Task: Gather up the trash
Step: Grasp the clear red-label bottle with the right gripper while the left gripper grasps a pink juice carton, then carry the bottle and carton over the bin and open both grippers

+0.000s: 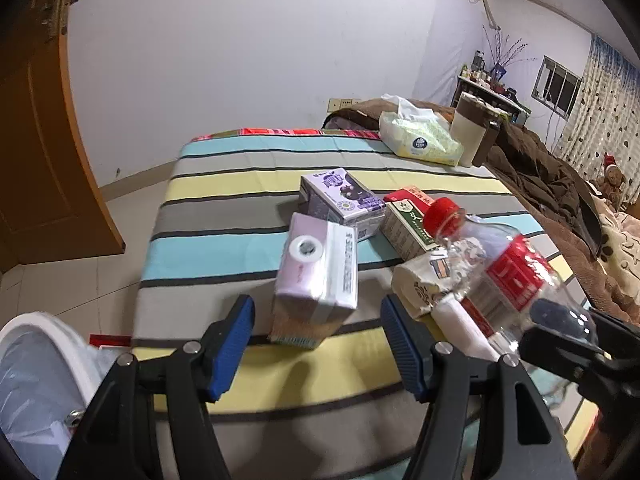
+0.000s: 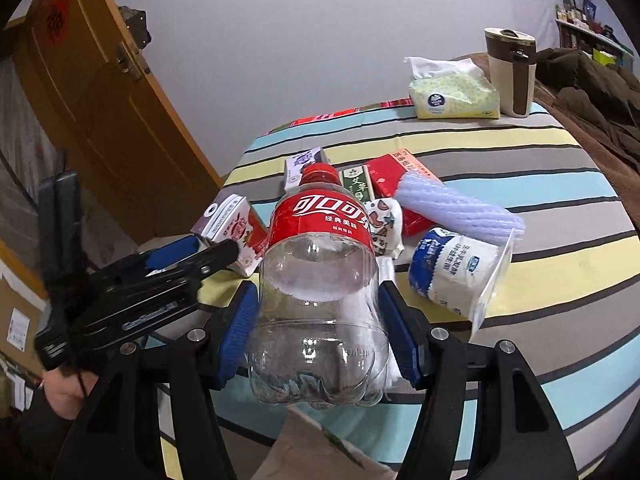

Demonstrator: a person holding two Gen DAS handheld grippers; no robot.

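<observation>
An empty clear cola bottle (image 2: 316,280) with a red cap is clamped near its base between the blue pads of the right gripper (image 2: 318,330), raised above the striped table (image 2: 560,184). The left gripper (image 1: 316,344) is seen with jaws apart and nothing between them, a pink carton (image 1: 316,264) standing just beyond its fingertips. Further trash is noted on the table: a purple carton (image 1: 344,200), a green-and-red box (image 1: 404,224), a yogurt cup (image 2: 460,268). A white lined bin (image 1: 44,356) is seen beside the table's left edge.

Home bedroom: rumpled bed (image 1: 560,184), curtained window (image 1: 560,80).
</observation>
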